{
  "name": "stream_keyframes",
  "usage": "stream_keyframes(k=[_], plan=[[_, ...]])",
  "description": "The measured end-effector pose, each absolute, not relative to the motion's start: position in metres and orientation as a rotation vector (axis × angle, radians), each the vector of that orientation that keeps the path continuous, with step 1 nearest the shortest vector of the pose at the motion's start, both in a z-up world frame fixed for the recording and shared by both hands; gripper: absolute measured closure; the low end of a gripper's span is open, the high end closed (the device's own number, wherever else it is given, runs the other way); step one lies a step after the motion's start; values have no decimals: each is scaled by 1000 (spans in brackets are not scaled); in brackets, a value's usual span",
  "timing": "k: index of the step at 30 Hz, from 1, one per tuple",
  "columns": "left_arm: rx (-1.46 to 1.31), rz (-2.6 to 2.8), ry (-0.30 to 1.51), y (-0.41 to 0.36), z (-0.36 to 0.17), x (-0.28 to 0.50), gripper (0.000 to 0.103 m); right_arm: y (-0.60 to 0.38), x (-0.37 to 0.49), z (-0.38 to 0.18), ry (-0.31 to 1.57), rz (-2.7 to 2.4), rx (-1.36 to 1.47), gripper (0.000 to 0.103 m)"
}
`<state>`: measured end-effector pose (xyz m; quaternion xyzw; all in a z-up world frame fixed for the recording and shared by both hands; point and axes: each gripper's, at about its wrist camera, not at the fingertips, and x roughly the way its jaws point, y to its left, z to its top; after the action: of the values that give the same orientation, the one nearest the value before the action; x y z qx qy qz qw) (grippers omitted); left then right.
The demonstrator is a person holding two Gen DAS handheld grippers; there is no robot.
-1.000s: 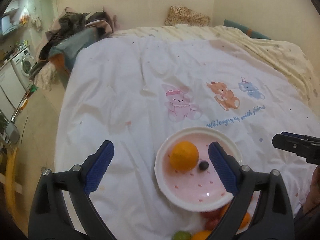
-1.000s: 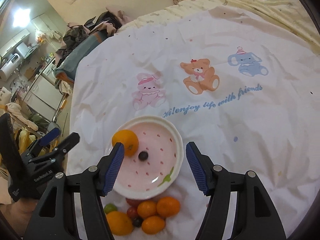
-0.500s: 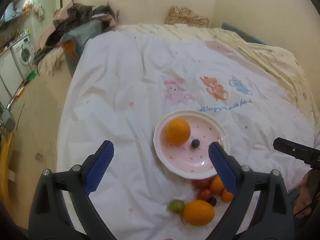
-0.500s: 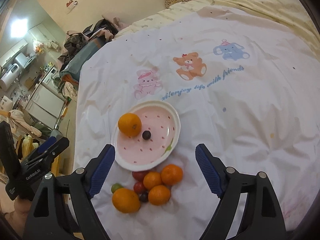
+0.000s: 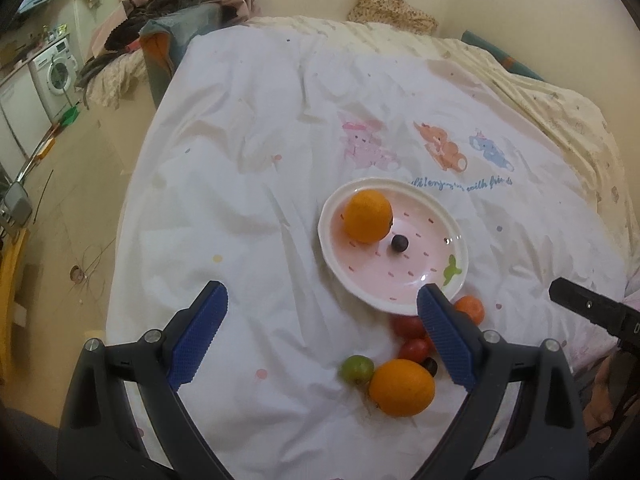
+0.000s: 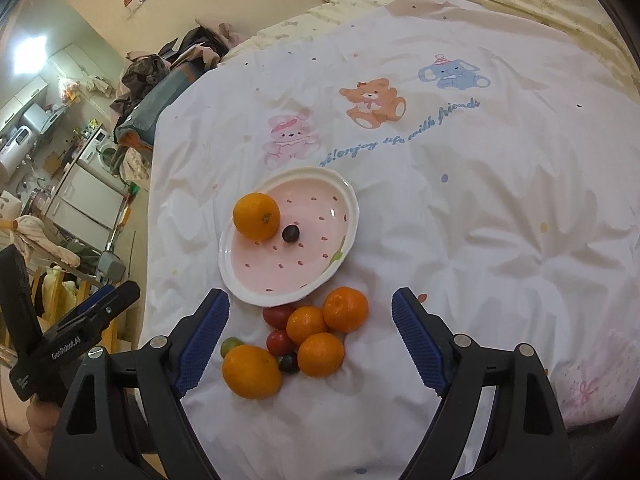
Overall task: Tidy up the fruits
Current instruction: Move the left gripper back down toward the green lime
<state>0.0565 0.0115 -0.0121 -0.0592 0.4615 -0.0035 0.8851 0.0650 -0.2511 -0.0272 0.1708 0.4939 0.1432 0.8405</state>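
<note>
Both your grippers hang spread and empty: the right gripper above the loose fruit, the left gripper beside the plate's near rim. Low in the right view sits the pile on the bedsheet: a large orange, three mandarins, two cherry tomatoes, a dark grape and a green fruit. Beyond it, mid-frame, the pink plate already holds one orange and one grape. You seem between picks; next, lower onto one piece, probably an outer mandarin, and close gently.
</note>
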Motion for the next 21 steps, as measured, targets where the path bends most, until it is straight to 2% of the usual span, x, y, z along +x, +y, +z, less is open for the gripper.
stream_keyframes(k=[10,12,14,15,17,21], plan=[[-83,41,1114,13,-50,71,9,-250,76,-50,1122,246,390,17],[-89,34,1170,12,-62,74,15,-251,78,-53,1130,233,394,17],[-109,16,1223,11,-73,75,28,-254,80,-55,1138,223,408,17],[-130,2,1258,10,-80,76,29,-254,81,-56,1143,220,415,17],[-181,-26,1321,6,-94,78,40,-256,82,-59,1152,212,420,17],[-216,-51,1406,-6,-110,84,46,-255,84,-62,1163,208,426,17]])
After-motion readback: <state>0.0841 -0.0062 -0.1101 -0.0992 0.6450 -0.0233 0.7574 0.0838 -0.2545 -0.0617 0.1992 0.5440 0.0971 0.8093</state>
